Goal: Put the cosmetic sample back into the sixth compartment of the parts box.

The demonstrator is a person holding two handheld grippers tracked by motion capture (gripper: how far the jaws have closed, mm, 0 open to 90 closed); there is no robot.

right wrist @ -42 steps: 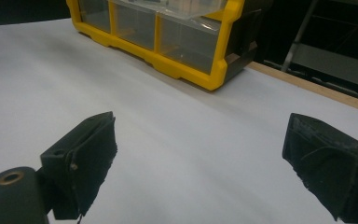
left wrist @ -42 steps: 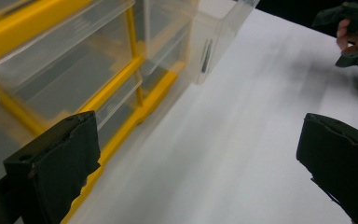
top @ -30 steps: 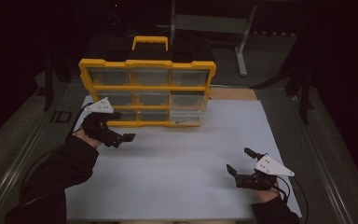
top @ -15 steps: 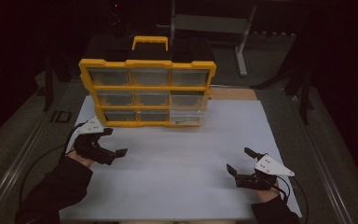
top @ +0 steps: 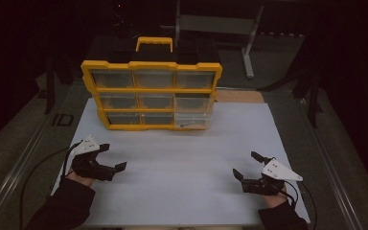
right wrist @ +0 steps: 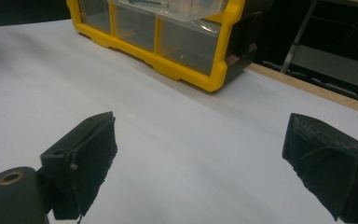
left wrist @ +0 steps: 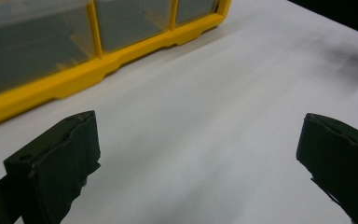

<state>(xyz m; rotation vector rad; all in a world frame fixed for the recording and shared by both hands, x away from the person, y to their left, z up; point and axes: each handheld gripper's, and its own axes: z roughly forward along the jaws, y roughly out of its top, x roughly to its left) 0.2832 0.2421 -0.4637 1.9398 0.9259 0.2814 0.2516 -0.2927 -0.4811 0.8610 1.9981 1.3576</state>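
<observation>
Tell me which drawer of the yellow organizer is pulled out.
The bottom-right drawer of the organizer: its clear front juts forward past the yellow frame, while the others sit flush.

A white table sheet [top: 182, 167] lies before a grey metal stand [top: 215, 24]

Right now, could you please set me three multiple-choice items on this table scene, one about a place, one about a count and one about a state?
1. Where does the yellow organiser stand on the white table?
A. at the far side
B. at the near edge
C. between the grippers

2. How many drawers show in its front?
A. four
B. six
C. nine

3. How do the left gripper and the right gripper stand?
A. both open, holding nothing
B. both shut on a drawer
C. one shut on a screw

Answers: 1 A, it stands beyond both grippers in the high view; 2 C, three rows of three; 3 A, each gripper view shows wide-apart jaws over bare table.
</observation>
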